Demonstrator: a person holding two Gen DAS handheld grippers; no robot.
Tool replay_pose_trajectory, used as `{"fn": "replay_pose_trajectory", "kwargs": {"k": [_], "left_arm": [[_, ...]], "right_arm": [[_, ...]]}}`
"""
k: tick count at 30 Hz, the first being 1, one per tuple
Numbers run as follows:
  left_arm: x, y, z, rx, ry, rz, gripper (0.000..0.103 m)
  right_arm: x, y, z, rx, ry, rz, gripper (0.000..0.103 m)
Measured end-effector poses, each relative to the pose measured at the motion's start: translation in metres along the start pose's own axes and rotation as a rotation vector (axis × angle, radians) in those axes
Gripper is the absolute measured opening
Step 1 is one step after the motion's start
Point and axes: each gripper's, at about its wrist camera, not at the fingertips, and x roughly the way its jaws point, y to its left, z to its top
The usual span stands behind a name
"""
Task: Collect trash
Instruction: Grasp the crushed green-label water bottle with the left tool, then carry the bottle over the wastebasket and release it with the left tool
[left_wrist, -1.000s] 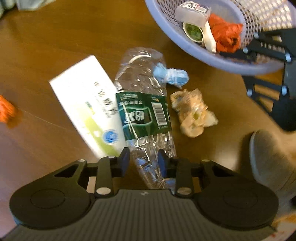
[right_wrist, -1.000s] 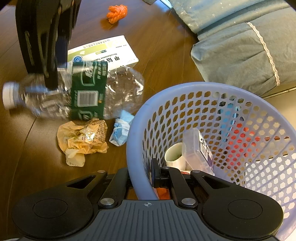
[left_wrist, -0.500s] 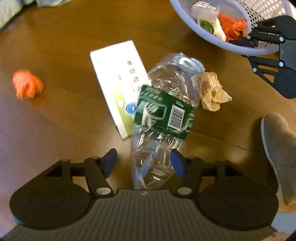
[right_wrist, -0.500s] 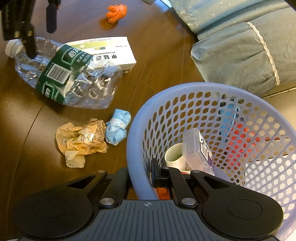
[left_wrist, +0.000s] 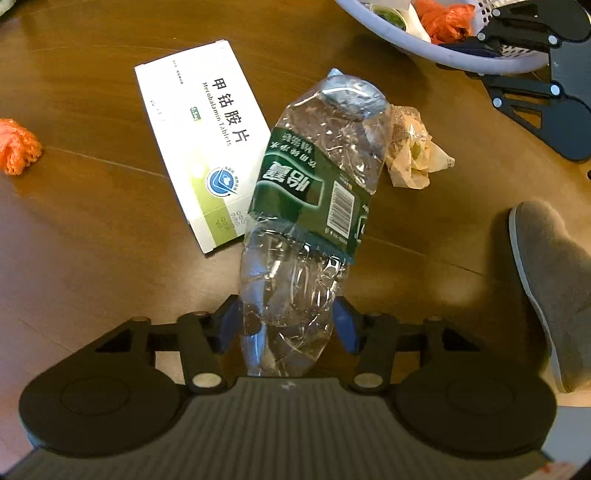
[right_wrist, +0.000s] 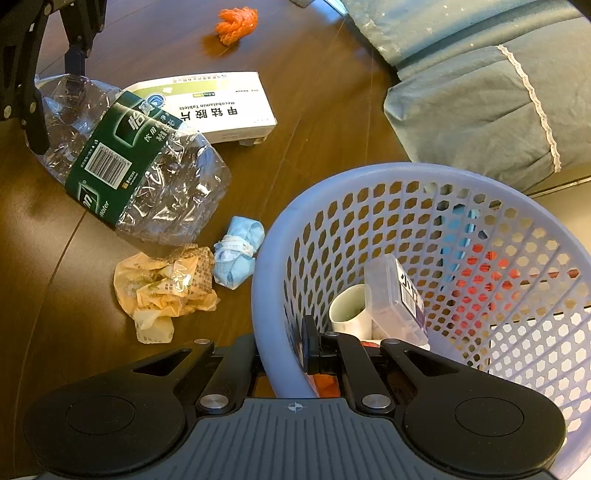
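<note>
Black grippers (left_wrist: 287, 325), blue pads, silver screws; grey slipper (left_wrist: 550, 280).

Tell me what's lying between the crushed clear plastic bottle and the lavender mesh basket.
In the right wrist view, a balled-up blue face mask and a crumpled yellowish wrapper lie on the wooden floor between the bottle and the basket.

Under me: brown wood floor (left_wrist: 92, 258) w/ plank seams. Grey slipper (left_wrist: 554, 280) sits at the right edge of my left view, apart from the rest. In my right view, teal bedding (right_wrist: 480, 110) w/ white lace trim lies folded beyond, top right.
</note>
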Motion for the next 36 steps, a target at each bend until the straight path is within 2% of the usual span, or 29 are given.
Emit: {"fn": "replay_pose_trajectory", "kwargs": {"k": [1, 2, 4, 8, 19, 28, 36], "left_arm": [[-0.003, 0.001, 0.000, 0.004, -0.001, 0.002, 0.035], [-0.006, 0.004, 0.001, 0.002, 0.003, 0.004, 0.033], [-0.010, 0.002, 0.002, 0.039, 0.024, 0.031, 0.032], [-0.027, 0.000, 0.003, 0.111, 0.009, 0.073, 0.032], [-0.079, 0.001, 0.015, 0.144, -0.047, 0.163, 0.032], [-0.111, 0.008, 0.036, 0.122, -0.120, 0.240, 0.032], [-0.132, 0.007, 0.057, 0.128, -0.206, 0.250, 0.032]], "right_arm": [[0.000, 0.000, 0.000, 0.000, 0.000, 0.000, 0.002], [0.000, -0.001, 0.000, 0.002, 0.000, 0.001, 0.002], [0.000, -0.001, 0.000, 0.002, -0.001, 0.001, 0.002], [0.000, -0.002, 0.000, 0.004, -0.002, 0.002, 0.002], [0.000, 0.000, 0.001, -0.005, 0.000, 0.002, 0.002], [0.001, 0.000, 0.001, 0.001, 0.005, 0.003, 0.002], [0.001, -0.002, 0.001, 0.002, 0.010, 0.006, 0.003]]}}
